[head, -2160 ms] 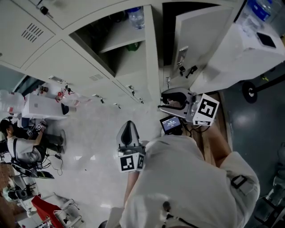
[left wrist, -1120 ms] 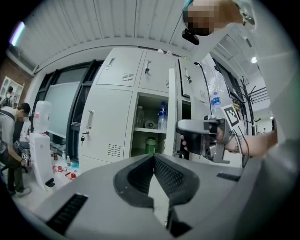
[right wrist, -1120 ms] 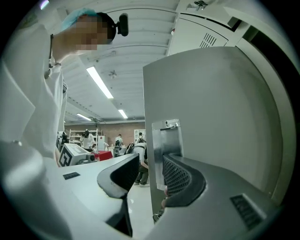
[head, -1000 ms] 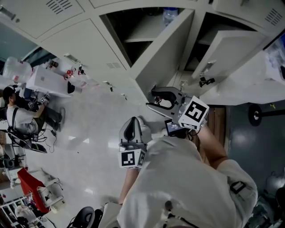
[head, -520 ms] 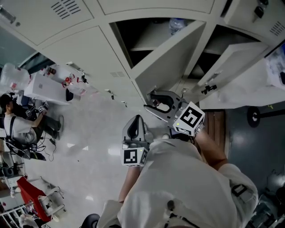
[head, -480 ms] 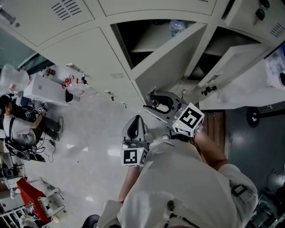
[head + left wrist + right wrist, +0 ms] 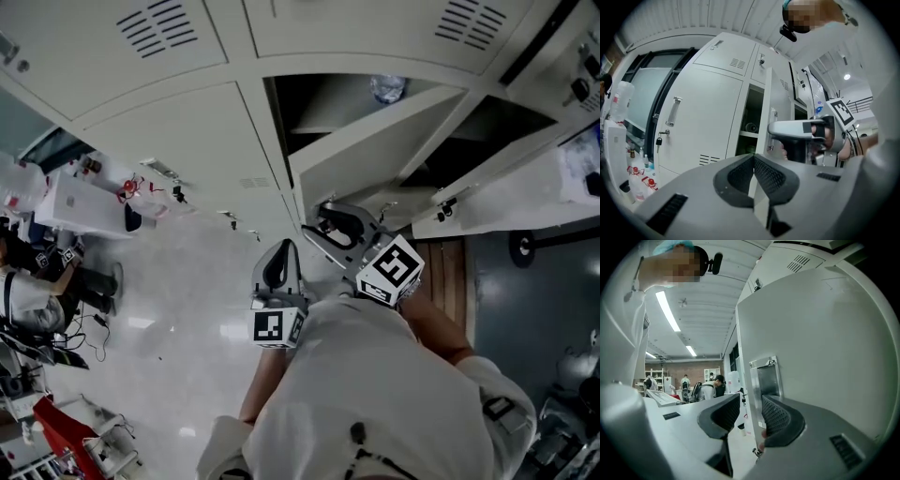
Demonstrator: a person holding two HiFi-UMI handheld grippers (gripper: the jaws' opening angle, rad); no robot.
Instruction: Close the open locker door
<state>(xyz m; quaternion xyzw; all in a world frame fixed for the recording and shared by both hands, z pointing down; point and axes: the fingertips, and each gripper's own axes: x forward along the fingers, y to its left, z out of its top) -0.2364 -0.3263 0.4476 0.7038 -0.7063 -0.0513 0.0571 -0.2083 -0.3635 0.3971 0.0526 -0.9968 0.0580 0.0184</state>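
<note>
The right gripper point(image 7: 749, 416), fingers wide astride the door's point(image 7: 825, 348) free edge, may slip off and leave it ajar. The left gripper's point(image 7: 753, 164) fingers are pressed together, empty.

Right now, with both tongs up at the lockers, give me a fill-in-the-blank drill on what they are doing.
The left tongs are ___ and hold nothing.
The right tongs are ___, with the edge of the locker door between their jaws.
On the shelf behind that door sits a clear ___.
Missing words: shut; open; bottle.
</note>
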